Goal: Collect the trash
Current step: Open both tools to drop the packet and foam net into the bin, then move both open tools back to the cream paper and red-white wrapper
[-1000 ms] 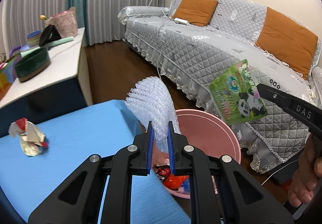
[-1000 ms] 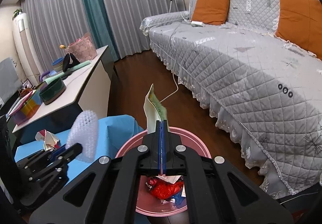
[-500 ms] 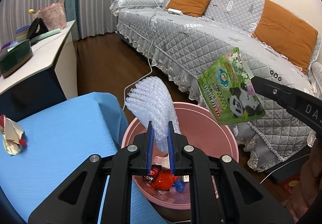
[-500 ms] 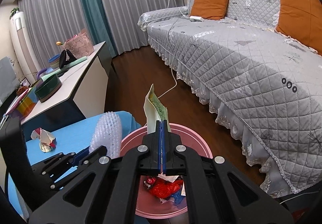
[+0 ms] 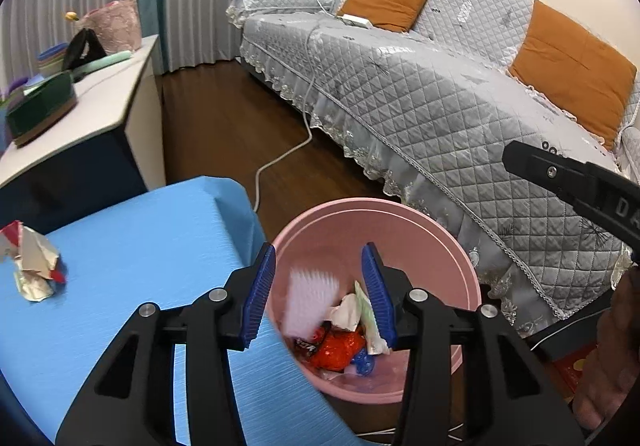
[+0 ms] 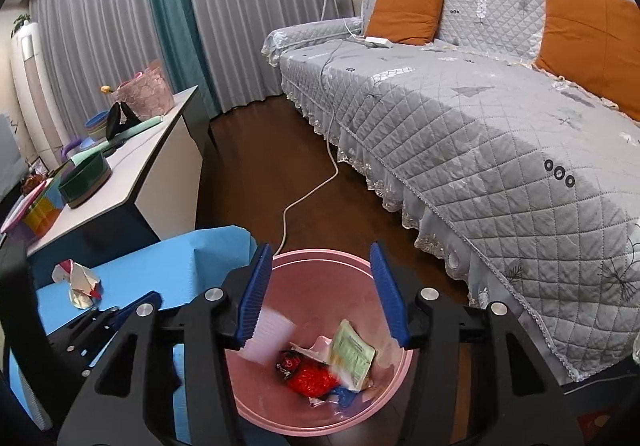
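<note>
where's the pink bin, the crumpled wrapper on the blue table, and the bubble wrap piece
pink bin (image 5: 420,213), left wrist view, on its far rim
crumpled wrapper (image 5: 32,266), left wrist view, on its middle folds
bubble wrap piece (image 5: 310,300), left wrist view, on its blurred middle, inside the bin

Left gripper (image 5: 318,288): jaws parted wide, were clamped on bubble wrap (image 5: 308,304). Wrap now loose, blurred, below and between blue pads, inside pink bin (image 5: 466,266).
Right gripper (image 6: 318,292): jaws likewise spread, were pinching green panda packet (image 6: 352,352). Packet gone from fingertips, now below them in bin atop red wrapper (image 6: 312,380).
Both tools now empty over bin.
</note>
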`<state>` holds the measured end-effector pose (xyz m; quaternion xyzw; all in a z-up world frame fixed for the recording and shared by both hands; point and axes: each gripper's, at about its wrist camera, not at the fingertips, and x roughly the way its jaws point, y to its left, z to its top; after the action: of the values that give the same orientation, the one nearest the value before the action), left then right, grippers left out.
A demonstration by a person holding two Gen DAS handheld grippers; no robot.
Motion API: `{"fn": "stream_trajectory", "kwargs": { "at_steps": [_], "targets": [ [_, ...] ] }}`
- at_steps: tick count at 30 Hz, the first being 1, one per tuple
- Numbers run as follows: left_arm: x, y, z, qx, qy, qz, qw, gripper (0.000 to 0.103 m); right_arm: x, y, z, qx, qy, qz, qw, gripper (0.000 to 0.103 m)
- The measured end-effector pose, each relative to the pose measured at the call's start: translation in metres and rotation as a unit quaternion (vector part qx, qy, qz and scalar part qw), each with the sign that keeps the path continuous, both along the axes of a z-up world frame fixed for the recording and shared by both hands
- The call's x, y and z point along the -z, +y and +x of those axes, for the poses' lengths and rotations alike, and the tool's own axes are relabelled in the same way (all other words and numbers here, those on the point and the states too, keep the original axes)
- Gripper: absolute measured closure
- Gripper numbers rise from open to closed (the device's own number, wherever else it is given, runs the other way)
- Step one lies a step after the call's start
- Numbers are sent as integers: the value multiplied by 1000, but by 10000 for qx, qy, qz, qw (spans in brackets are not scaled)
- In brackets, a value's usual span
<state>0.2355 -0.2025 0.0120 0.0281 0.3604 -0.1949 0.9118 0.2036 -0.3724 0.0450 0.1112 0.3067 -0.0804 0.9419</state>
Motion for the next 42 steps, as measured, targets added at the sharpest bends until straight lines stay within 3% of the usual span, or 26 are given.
{"fn": "stream_trajectory", "kwargs": {
  "at_steps": [10,15,23,29,35,42],
  "targets": [
    [-28,54,-29,-287,-222,-18,9993,59,-13,25,-5,-172,-148,82,9997,51],
    [-42,98,-48,-497,-354,6,9981,60,-19,54,-6,-417,-239,76,9988,51],
    [-51,188,-58,-1112,-437,-7,9928,71,-24,106,-2,-836,-414,37,9956,54],
    [-33,245,-46,-1670,-437,33,9850,74,-18,143,3,-1231,-503,25,9911,66],
    [8,283,-30,-2063,-116,-118,9784,78,-1,186,13,-1648,-463,-60,9852,67],
    [30,298,0,-2193,46,-317,9751,78,21,227,33,-2101,-320,-49,9771,67]
  ]
}}
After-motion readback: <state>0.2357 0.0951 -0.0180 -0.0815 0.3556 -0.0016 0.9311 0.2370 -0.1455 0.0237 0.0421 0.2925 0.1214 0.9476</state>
